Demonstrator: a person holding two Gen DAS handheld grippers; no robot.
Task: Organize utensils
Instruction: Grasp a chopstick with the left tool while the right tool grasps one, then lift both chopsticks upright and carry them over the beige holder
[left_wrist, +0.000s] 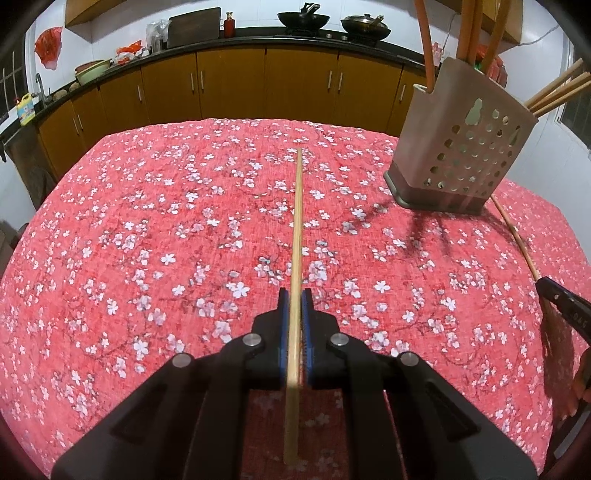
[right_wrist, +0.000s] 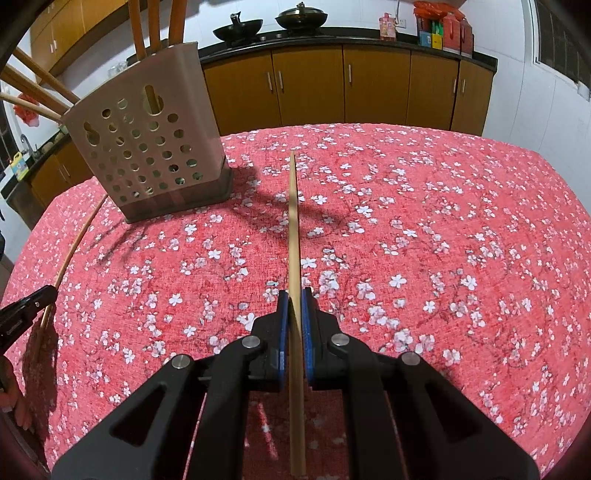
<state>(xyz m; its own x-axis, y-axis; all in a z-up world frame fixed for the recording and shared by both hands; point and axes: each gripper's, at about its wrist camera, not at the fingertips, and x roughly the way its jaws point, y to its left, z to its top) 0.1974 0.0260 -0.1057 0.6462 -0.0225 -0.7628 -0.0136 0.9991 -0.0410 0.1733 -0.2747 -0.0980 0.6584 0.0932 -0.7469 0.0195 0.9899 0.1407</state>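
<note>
Utensil holder (left_wrist: 465, 147) stands on the red tablecloth (left_wrist: 147, 240); each gripper carries one chopstick, long axis running straight ahead along the fingers. Left gripper (left_wrist: 295, 306), jaws clamped on left chopstick (left_wrist: 297, 229), has the holder ahead-right. Right gripper (right_wrist: 294, 306), clamped on right chopstick (right_wrist: 293, 229), has the holder (right_wrist: 147, 147) ahead-left and looks nearer; both are held low and near level, tips pointing past the holder.

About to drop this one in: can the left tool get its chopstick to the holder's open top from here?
Probably yes: left tool grips its chopstick, and only bare cloth lies before the holder, whose top shows room.
</note>
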